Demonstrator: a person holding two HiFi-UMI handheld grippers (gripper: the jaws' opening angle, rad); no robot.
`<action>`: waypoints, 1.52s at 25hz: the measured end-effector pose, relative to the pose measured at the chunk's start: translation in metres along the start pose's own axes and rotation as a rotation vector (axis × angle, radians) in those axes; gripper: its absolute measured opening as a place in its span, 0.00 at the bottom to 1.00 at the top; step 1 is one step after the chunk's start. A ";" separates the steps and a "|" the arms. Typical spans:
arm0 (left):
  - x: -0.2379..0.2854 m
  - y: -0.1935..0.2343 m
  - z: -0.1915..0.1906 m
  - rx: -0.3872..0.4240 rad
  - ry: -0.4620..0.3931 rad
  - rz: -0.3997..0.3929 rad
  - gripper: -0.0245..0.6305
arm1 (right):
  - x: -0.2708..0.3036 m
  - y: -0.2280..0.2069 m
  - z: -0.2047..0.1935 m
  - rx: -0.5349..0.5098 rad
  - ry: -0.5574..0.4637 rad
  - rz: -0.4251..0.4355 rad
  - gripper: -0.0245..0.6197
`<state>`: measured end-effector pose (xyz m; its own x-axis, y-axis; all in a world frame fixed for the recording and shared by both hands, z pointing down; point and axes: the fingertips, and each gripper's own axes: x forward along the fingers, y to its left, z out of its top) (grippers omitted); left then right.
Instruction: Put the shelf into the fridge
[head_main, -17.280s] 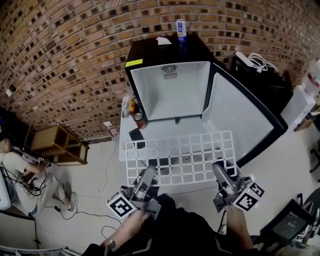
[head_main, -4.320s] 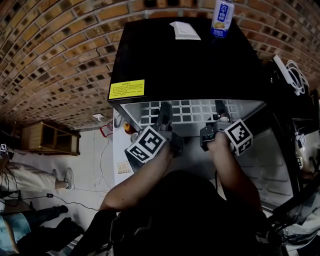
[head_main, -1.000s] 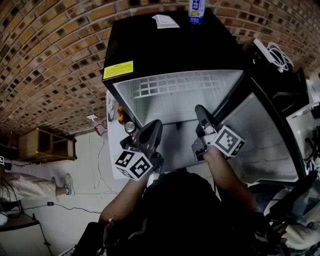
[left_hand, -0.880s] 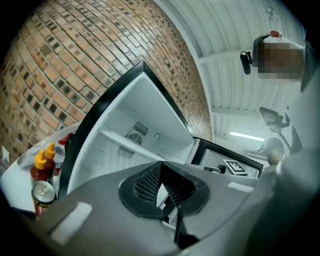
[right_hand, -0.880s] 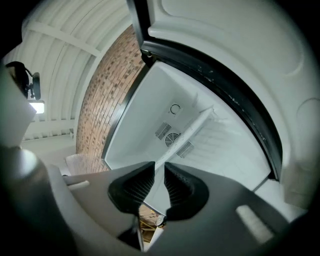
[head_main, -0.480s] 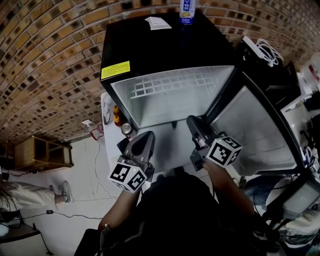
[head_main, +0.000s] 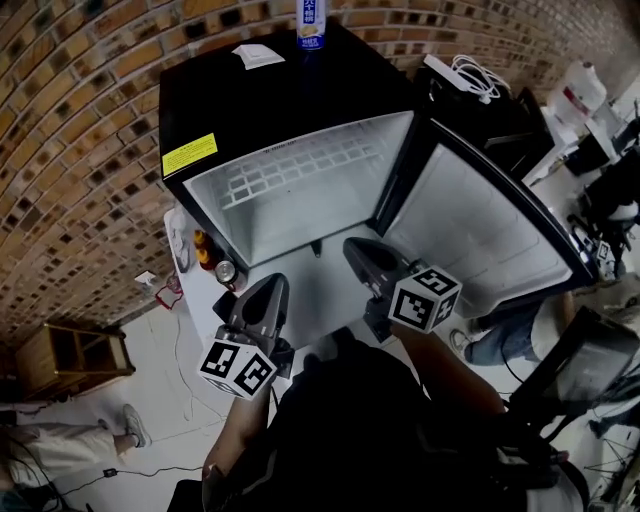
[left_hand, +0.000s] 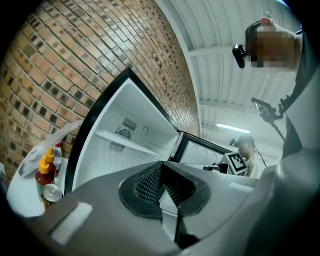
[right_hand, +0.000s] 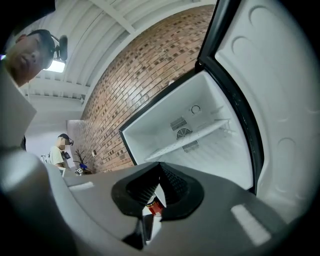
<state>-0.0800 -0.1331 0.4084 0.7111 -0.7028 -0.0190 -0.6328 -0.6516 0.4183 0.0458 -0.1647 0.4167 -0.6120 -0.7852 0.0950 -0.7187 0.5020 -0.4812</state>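
Left gripper (head_main: 267, 291): jaws pressed together with nothing between them; it is held level in front of the fridge's open mouth, towards the mouth's left side, tips pointing in at the cavity (left_hand: 161, 172).
Right gripper (head_main: 357, 250): jaws have just been closing and now meet, with nothing caught between them; it is held level in front of the fridge mouth, towards the hinge side, beside the open door (right_hand: 159, 175).
Shelf (head_main: 300, 166): a white wire grid lying flat inside the fridge in the upper part of the cavity, spanning it from side wall to side wall; it is well apart from both grippers, beyond their tips, and neither touches it. From the grippers it shows edge-on as a thin white line just under the fan grille (left_hand: 131, 144) (right_hand: 192, 135).
Fridge (head_main: 290, 100): small, black outside and white inside, with a yellow sticker (head_main: 190, 155) on its top front edge.
Door (head_main: 480, 225): swung wide open on the fridge's right side, white liner facing out.
Fridge top: a drink can (head_main: 312, 22) stands at the back, a white card (head_main: 258, 56) lies to its left.
Left of the fridge: sauce bottles (head_main: 203, 247) and a can (head_main: 226, 271) stand close to its side wall.
Behind the fridge: a brick wall (head_main: 70, 120).
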 end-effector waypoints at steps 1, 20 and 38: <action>0.000 -0.003 0.001 0.005 0.012 -0.003 0.04 | -0.002 0.002 0.001 -0.008 0.000 -0.007 0.05; 0.035 -0.026 0.001 0.030 0.025 0.062 0.04 | -0.048 -0.027 0.050 -0.267 0.002 0.028 0.05; 0.038 -0.032 -0.007 0.034 0.018 0.137 0.04 | -0.061 -0.035 0.053 -0.290 -0.003 0.083 0.05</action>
<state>-0.0307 -0.1365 0.4010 0.6227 -0.7807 0.0520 -0.7338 -0.5596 0.3852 0.1255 -0.1533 0.3818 -0.6718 -0.7380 0.0633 -0.7310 0.6467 -0.2179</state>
